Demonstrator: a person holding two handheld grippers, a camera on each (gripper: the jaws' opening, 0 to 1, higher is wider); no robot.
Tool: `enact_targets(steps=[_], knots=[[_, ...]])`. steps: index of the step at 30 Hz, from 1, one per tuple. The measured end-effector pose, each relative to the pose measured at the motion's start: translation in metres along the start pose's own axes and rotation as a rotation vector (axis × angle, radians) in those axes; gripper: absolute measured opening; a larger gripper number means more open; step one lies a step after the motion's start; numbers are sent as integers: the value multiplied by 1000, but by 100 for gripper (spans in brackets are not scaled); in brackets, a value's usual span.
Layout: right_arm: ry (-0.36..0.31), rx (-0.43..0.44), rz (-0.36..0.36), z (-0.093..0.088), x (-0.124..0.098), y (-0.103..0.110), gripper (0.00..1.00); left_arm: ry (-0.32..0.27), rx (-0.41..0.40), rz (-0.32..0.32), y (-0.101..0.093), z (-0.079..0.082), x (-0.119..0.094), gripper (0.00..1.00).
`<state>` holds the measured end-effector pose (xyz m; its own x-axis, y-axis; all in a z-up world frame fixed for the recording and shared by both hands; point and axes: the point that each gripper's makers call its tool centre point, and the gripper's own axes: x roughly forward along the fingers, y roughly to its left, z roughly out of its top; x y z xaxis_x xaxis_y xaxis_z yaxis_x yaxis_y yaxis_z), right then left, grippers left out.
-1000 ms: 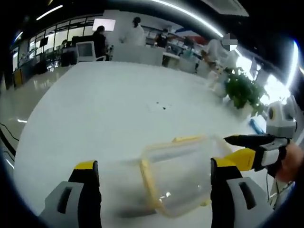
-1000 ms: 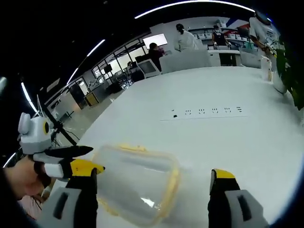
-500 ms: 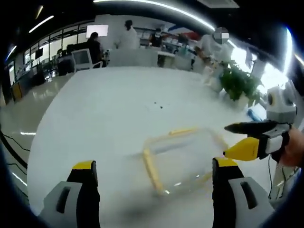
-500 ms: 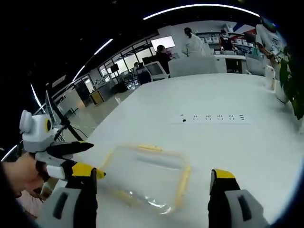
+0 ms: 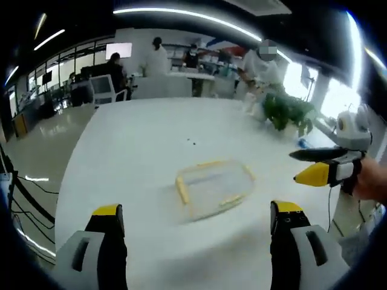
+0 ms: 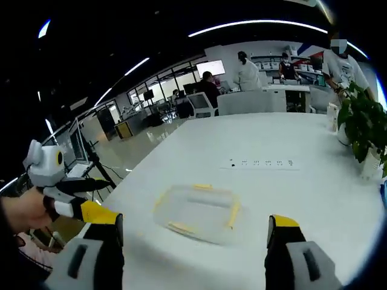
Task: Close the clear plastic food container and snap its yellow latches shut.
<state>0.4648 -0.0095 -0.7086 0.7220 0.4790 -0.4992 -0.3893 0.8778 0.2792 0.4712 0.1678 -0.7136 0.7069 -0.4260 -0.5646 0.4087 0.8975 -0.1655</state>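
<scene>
Container [image 5: 214,188], clear with yellow latches [image 5: 181,192], sits on white table [image 5: 133,151]; both grippers' fingers apart, holding nothing.

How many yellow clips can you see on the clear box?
3 in the right gripper view: one on the container's far edge, one on its right side, one on its near edge. A fourth may be hidden by blur.

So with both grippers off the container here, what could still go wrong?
The clear container lies alone on the smooth white table, so pressing a yellow latch one-sidedly might slide it. Blur hides whether the latches are seated; one may be unsnapped. The left gripper and right gripper are open and apart from it.
</scene>
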Motion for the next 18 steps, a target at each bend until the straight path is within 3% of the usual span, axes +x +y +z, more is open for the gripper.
enact_targets(steps=[4,12,18], knots=[[-27,-30,22,-8,-27,12,100,-3,16,1,-3,-10,-30,98],[-55,-81,77,-29,-93,41,100,11,30,11,-5,-46,-89,99],[-55,-97,67,-46,-133,44,100,3,67,-9,-14,-60,-127,99]])
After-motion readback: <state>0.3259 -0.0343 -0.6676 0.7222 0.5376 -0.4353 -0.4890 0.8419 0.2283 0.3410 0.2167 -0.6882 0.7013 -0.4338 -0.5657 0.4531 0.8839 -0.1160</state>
